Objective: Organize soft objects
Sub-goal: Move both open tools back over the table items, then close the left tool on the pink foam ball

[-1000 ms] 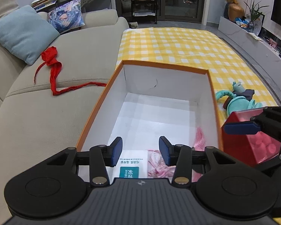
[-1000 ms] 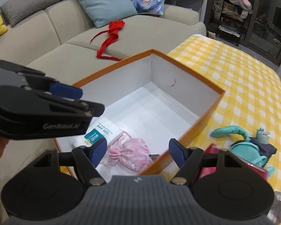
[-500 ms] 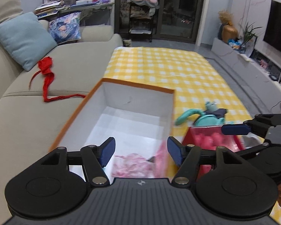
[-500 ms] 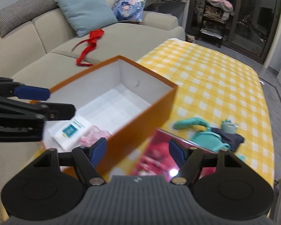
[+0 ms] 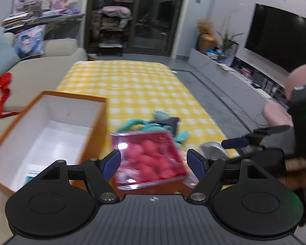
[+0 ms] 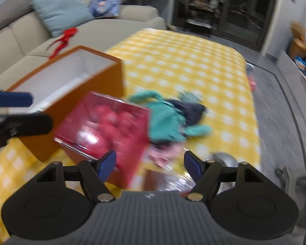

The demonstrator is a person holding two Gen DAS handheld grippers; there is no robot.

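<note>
Plainly, in the left wrist view the left gripper [image 5: 153, 164] gapes wide and empty over the red clear-lidded box [image 5: 150, 160], right of the orange box [image 5: 101, 126]; closing there would grab a rigid case.

From the right wrist view, the right gripper [image 6: 149, 164], equally wide and empty, sits near the teal plush [image 6: 167, 120]; blur risks a mistimed pinch.

An open orange box [image 5: 95, 126] with white inner walls sits on a yellow checked cloth, its opening facing up. A flat white packet with a teal label [image 5: 29, 174] lies in its near corner. Just beside the box on its right lies a clear-lidded red case [image 5: 151, 157] holding rounded red pieces, blurred and tilted. Behind the case, touching its far edge, a teal plush toy [image 6: 165, 120] with a dark garment lies sprawled on the cloth. A crumpled pink fabric item [image 6: 163, 153] lies near the toy.
</note>
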